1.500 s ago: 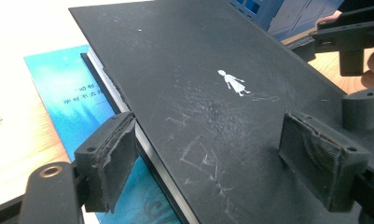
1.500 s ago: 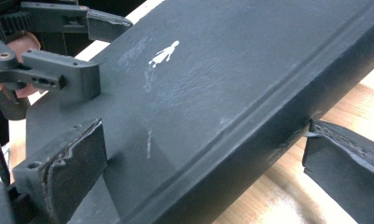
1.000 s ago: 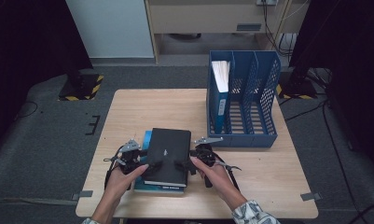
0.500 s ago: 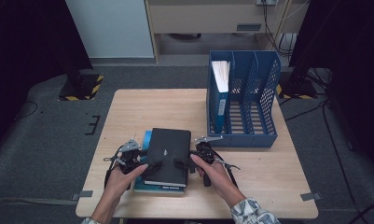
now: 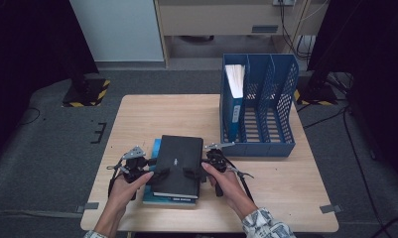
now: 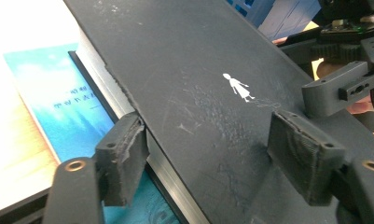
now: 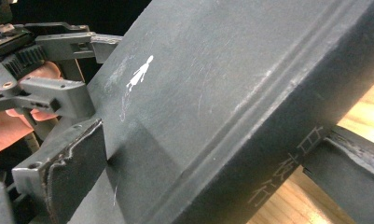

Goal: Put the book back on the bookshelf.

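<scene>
Wooden table [image 5: 137, 119] bears a matte, scuffed, rectangular black book [image 5: 176, 158].

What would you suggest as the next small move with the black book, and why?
Probably finish closing the left gripper, then lift. Its jaws have just been closing, with the black book between them, one pad over the cover, one at the page edge. The right gripper straddles the spine side. The book lies on a blue book.
</scene>
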Demonstrator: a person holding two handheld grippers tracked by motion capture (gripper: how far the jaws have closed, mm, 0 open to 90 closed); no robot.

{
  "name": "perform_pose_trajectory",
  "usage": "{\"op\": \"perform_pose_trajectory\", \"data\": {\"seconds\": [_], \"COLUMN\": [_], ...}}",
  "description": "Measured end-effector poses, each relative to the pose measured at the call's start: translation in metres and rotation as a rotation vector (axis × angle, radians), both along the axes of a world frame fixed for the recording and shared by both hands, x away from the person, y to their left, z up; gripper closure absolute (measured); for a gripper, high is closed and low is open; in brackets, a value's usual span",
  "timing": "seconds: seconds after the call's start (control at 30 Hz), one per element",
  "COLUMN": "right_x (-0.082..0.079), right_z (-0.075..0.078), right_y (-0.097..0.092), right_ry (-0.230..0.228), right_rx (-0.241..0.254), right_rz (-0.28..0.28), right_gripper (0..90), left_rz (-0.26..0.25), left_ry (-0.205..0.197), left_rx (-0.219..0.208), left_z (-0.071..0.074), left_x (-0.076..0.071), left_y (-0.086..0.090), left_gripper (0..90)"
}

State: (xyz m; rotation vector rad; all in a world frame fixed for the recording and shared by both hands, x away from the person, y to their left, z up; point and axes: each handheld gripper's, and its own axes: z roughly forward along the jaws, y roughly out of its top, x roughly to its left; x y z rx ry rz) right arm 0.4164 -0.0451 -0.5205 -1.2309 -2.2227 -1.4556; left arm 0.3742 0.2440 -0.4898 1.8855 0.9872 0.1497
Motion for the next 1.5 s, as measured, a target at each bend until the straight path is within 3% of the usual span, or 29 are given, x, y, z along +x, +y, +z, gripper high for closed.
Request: {"op": "perform_pose_trajectory", "data": {"seconds": [0.4,0.73,0.8,1.2,1.37,1.5], "right_x": [-0.003,0.001,0.002,0.007,0.014,0.016], "right_z": [0.026,0.052,0.059,0.078,0.082,0.083], "right_y": [0.000,0.004,0.006,0.013,0.014,0.014], "right_ry": [-0.096,-0.179,-0.198,-0.272,-0.286,-0.289], "right_rx": [-0.016,-0.053,-0.070,-0.103,-0.108,-0.115], "right_rz": [-0.022,-0.034,-0.029,-0.031,-0.045,-0.040], "right_gripper": [12.4,19.9,21.2,25.7,26.4,26.6], "left_rz": [0.018,0.044,0.042,0.056,0.066,0.059], "left_ry": [-0.054,-0.087,-0.098,-0.128,-0.156,-0.156], "left_rx": [0.008,0.008,0.009,0.046,0.092,0.092], "left_z": [0.020,0.031,0.034,0.048,0.055,0.056], "left_x": [-0.007,-0.005,-0.005,-0.002,0.003,0.004], "left_y": [0.010,0.015,0.016,0.018,0.014,0.015], "left_gripper": [46.8,50.9,55.2,59.2,60.8,62.0]}}
